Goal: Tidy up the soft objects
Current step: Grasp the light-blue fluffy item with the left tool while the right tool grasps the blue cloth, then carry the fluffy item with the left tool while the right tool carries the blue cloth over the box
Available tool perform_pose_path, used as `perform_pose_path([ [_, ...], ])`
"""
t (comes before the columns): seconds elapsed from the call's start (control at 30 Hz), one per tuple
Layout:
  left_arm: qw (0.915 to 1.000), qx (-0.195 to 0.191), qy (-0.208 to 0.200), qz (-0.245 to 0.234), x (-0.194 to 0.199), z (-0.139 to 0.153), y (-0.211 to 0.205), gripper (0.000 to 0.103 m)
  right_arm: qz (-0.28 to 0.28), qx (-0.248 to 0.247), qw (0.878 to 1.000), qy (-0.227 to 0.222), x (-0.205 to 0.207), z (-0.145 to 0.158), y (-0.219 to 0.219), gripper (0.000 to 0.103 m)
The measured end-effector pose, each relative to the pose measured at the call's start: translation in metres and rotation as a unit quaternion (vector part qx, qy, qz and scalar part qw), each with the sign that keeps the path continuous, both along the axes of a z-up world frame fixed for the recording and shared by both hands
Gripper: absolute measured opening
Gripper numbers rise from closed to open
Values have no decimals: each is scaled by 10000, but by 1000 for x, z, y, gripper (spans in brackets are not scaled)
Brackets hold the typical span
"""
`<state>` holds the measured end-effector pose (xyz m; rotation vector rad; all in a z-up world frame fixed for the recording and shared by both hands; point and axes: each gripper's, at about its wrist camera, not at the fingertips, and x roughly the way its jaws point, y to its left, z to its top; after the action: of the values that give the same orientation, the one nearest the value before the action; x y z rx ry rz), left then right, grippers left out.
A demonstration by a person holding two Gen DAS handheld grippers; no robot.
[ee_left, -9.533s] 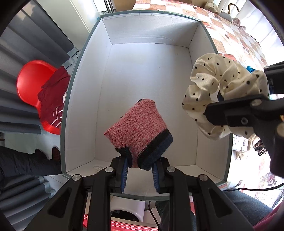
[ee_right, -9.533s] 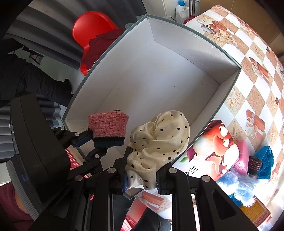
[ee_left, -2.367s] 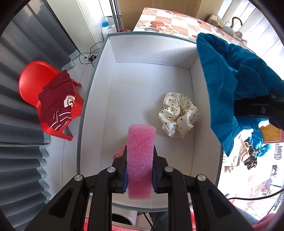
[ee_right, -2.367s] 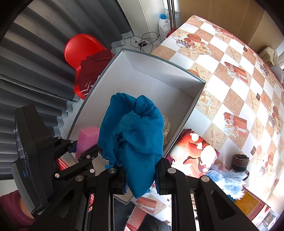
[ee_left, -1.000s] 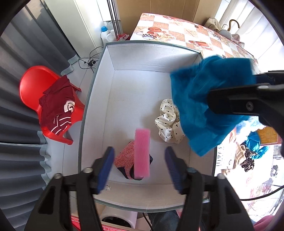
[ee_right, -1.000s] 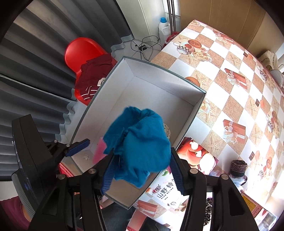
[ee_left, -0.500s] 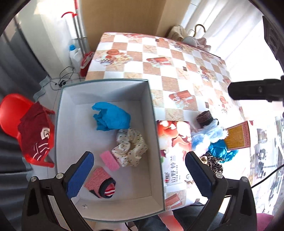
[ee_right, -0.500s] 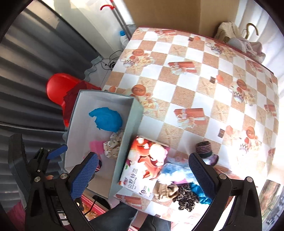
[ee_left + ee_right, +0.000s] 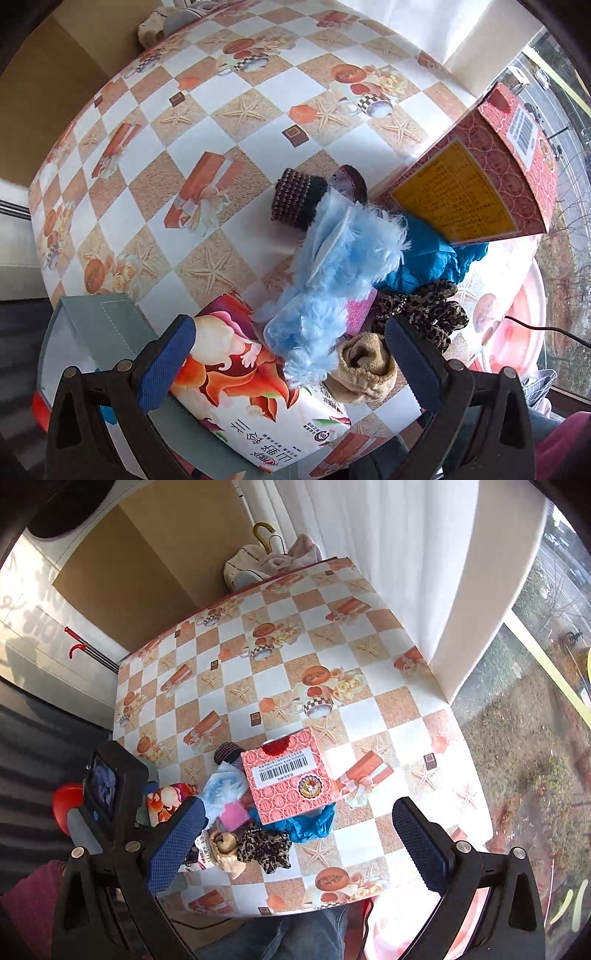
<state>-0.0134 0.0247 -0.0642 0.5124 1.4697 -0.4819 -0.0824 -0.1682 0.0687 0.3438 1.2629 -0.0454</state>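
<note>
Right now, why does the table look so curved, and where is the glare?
Left wrist view: the fisheye lens bulges the checkered table; daylight washes out the right edge. Right wrist view: the same bending; the white curtain is overexposed.

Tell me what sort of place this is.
Probably a room at home, not a lab or shop. A table with a printed checked oilcloth stands beside a white curtain and a window looking onto a garden. An umbrella and a cloth bundle lean at the far edge.
</note>
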Motion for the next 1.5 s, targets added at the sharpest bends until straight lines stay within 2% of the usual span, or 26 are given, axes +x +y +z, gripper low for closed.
perform_pose_path([
  [0.13,9989,319,188,-276,6,-25,-14,99,47,184,9974,701,-27,-72,-2,102],
  [0.23,9979,498,263,-330,9,-37,-21,96,-34,577,9939,939,-32,-125,1,102],
  [0.33,9964,694,375,-307,13,-48,-24,78,-312,793,9921,916,-30,-159,0,102],
  [0.37,9958,735,467,-272,14,-52,-23,61,-421,900,9911,880,-27,-167,0,102],
  [0.4,9953,740,580,-225,15,-56,-22,39,-490,992,9903,837,-25,-175,-1,102],
  [0.43,9950,713,685,-158,16,-59,-21,30,-520,1037,9900,803,-23,-181,0,102],
  [0.57,9965,547,620,101,17,-53,-12,27,-507,1143,9892,768,-15,-202,7,101],
  [0.6,9970,504,572,127,15,-49,-11,27,-535,1215,9887,699,-14,-205,7,88],
  [0.63,9975,471,518,127,16,-45,-10,27,-574,1258,9884,632,-15,-205,7,66],
  [0.67,9979,439,459,133,15,-40,-10,27,-592,1271,9881,629,-15,-204,6,54],
  [0.7,9983,397,410,143,12,-35,-9,27,-580,1294,9877,662,-16,-204,4,38],
  [0.8,9990,307,264,194,7,-24,-6,27,-747,1305,9852,819,-24,-202,-13,30],
  [0.9,9991,159,227,315,3,-13,0,27,-1214,1121,9829,812,-39,-192,-53,30],
  [0.97,9993,131,165,323,-1,-8,4,27,-1486,811,9818,862,-49,-187,-82,30],
  [1.1,9993,56,119,357,-8,2,11,27,-1776,344,9794,902,-63,-174,-119,32],
  [1.17,9992,36,105,374,-11,6,14,27,-1734,584,9797,823,-67,-168,-119,54],
  [1.2,9992,23,109,389,-14,7,14,27,-1619,817,9803,788,-66,-168,-113,81],
  [1.23,9991,21,122,403,-15,10,15,27,-1496,1035,9810,677,-64,-164,-101,86],
  [1.27,9991,19,132,410,-19,12,19,27,-1357,1203,9819,553,-61,-164,-88,86],
  [1.33,9990,48,138,413,-20,17,18,27,-1171,1455,9806,589,-51,-176,-60,86],
  [1.47,9992,127,120,366,-23,15,13,27,-1437,1978,9673,679,-46,-211,-34,85],
  [1.5,9992,134,120,360,-25,15,13,27,-1466,1970,9680,519,-46,-209,-31,77],
])
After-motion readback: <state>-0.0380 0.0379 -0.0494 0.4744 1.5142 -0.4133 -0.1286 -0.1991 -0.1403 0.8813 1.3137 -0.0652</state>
